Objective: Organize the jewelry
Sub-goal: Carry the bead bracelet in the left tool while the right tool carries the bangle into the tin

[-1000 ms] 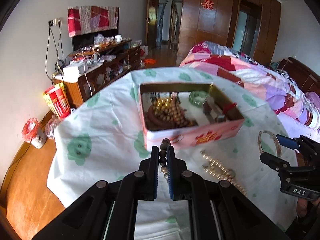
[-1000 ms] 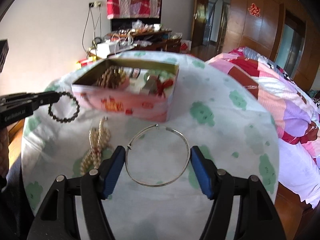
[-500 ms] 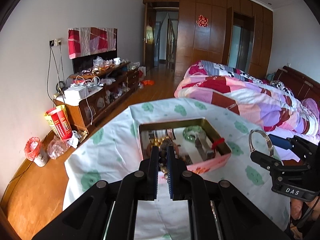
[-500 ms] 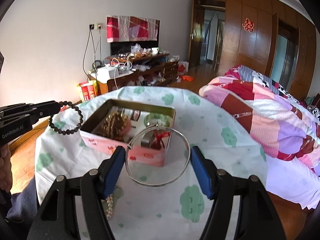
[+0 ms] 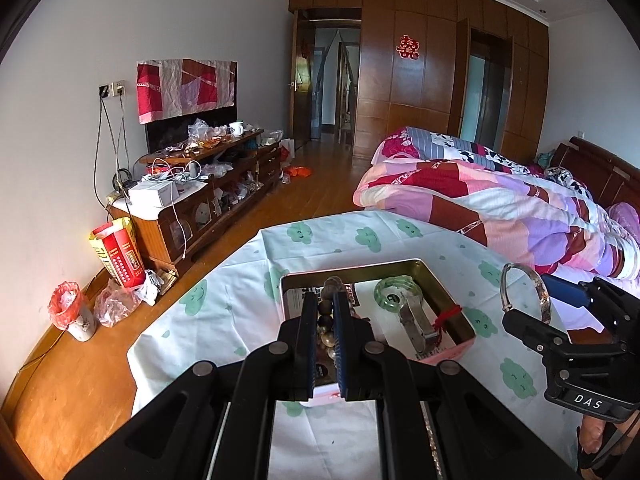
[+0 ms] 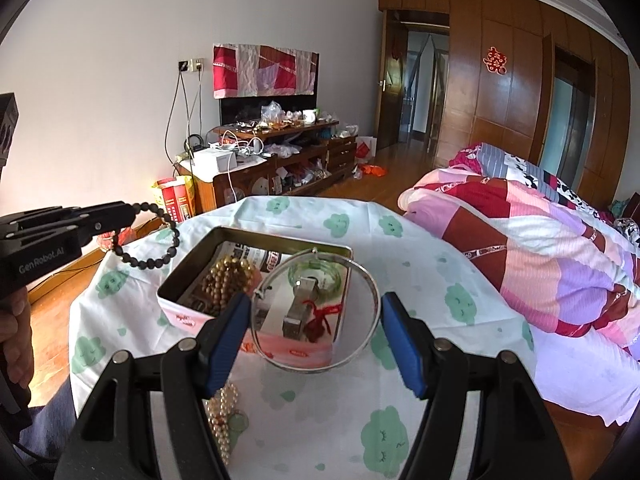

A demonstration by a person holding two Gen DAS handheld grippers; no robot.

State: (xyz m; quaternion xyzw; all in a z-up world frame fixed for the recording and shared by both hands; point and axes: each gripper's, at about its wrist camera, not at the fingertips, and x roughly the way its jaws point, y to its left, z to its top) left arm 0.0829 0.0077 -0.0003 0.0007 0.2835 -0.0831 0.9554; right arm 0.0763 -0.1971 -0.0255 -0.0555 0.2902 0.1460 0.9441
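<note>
A pink tin box (image 5: 432, 271) (image 6: 280, 350) stands open on the table, with gold beads (image 6: 228, 280), a green bangle (image 5: 396, 292) and a red-tied metal piece inside. My left gripper (image 5: 325, 312) is shut on a dark bead bracelet (image 6: 150, 240), held above the box's left part. My right gripper (image 6: 314, 318) is shut on a thin silver bangle (image 6: 360, 316) (image 5: 538, 300), held in the air above the box's near right side. A pearl necklace (image 6: 222, 412) lies on the cloth in front of the box.
The table carries a white cloth with green clouds (image 6: 384, 436). A bed with a pink quilt (image 5: 500, 204) lies to the right. A cluttered wooden cabinet (image 5: 200, 188) stands against the left wall, with bags and a small bin (image 5: 72, 312) on the wooden floor.
Both grippers have risen from near the table and moved over the box, each still holding its piece. The silver bangle has come up off the cloth.
</note>
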